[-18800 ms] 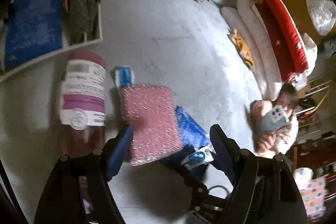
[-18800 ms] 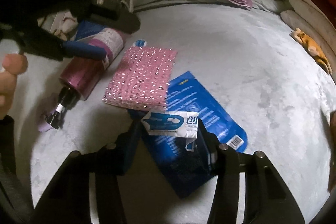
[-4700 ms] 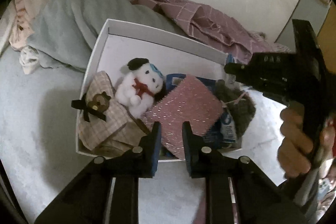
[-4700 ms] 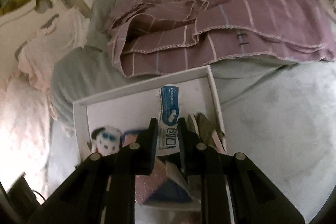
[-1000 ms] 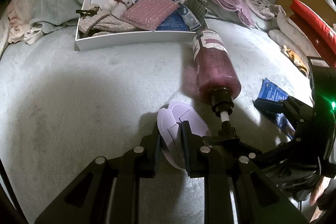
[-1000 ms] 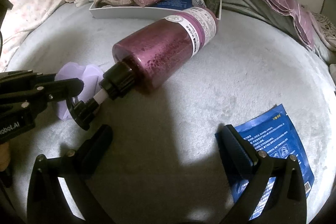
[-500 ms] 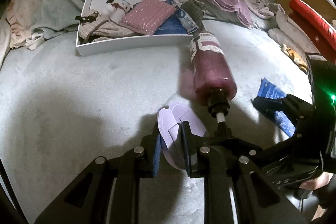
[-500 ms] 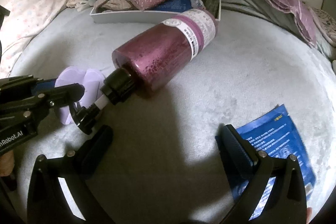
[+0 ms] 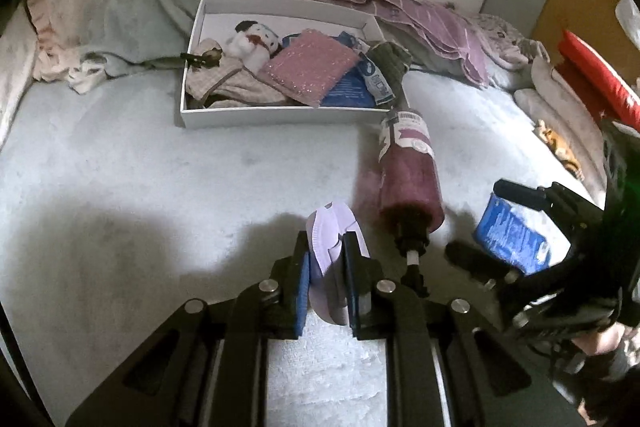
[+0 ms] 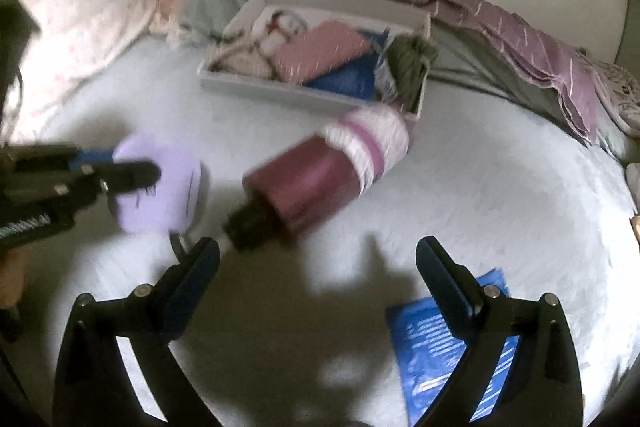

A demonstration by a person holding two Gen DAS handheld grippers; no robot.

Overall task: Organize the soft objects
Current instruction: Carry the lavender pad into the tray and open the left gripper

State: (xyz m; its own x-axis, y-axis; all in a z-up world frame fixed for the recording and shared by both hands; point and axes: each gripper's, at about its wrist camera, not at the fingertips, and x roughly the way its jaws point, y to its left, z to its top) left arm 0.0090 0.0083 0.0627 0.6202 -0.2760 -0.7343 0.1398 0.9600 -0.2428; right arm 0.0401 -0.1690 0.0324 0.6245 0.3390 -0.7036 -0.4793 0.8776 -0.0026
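Note:
My left gripper (image 9: 326, 247) holds a lilac face mask (image 9: 332, 223) between its blue pads, and the jaws are closing on it. The mask hangs above the grey bed, clear of the surface. The right wrist view shows the same mask (image 10: 160, 187) at the left in the left gripper (image 10: 120, 163). My right gripper (image 10: 318, 247) stands open with nothing between its fingers, over a blue packet (image 10: 432, 347) lying flat on the bed. A white box (image 9: 280, 115) at the back holds a plush dog (image 9: 256, 39), a pink sparkly pad (image 9: 308, 65) and other soft items.
A dark pink pump bottle (image 9: 408, 179) lies on its side between the box and the grippers, pump end toward me. Grey and purple blankets (image 9: 400, 11) are heaped behind the box. Pillows (image 10: 80, 15) lie at the left, and red cushions (image 9: 600, 79) at the right.
Both grippers have risen. The lilac mask has come up off the bed in the left gripper. The right gripper stays open above the blue packet.

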